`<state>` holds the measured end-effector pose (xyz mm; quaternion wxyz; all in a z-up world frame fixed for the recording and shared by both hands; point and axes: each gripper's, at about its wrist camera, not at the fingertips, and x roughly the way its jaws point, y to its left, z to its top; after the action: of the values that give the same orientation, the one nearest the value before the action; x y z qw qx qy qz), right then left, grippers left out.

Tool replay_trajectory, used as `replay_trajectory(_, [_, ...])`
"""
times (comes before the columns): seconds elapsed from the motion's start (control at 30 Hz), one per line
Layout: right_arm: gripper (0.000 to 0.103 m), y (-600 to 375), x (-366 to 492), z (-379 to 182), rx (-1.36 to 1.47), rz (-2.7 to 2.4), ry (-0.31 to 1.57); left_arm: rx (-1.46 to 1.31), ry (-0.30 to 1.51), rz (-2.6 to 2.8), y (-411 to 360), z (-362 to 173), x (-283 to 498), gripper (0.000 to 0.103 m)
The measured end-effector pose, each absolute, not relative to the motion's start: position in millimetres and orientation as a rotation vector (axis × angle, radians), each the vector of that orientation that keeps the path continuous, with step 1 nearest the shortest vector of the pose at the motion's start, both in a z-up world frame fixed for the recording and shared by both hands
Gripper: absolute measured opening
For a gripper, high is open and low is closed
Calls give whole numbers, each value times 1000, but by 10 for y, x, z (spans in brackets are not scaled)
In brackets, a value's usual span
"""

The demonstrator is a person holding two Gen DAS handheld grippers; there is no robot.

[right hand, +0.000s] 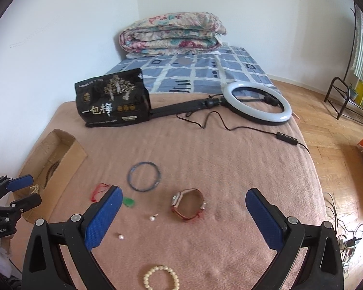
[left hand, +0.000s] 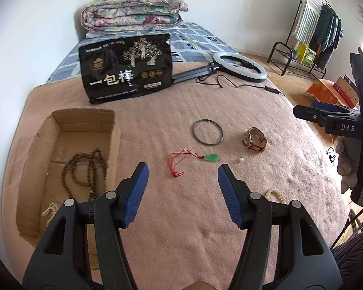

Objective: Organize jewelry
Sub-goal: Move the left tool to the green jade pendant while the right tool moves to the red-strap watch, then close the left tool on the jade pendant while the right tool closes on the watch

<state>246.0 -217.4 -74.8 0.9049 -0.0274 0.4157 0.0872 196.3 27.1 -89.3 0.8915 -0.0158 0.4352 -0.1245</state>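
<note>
Two bead strands in cardboard box [left hand: 60,120], perhaps necklaces [left hand: 84,169]

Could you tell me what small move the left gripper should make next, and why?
Probably ease the left gripper forward and down over the green pendant. Its jaws are open and empty, the pendant lies loose on the blanket just ahead, and the cardboard box with beads already inside sits close to its left.

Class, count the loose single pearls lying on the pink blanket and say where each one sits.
2. One pearl lies just left of the watch; the other pearl lies nearer the camera, beside the right gripper's left finger. More could be hidden behind the fingers.
</note>
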Motion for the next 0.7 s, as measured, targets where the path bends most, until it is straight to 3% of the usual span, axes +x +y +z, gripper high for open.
replay_trajectory(0.27, [101,-2437,2613,-1016,-32,158,920,-17,950,-301,-42,-1139,2141,61])
replay_trajectory(0.6, [86,-2576,2774,-1341,-20,169,997,12,996,-340,-386,-1494,2319,61])
replay_trajectory(0.7, [85,-2582,2812,-1429,-22,176,1012,21,1009,-340,-456,-1600,2393,55])
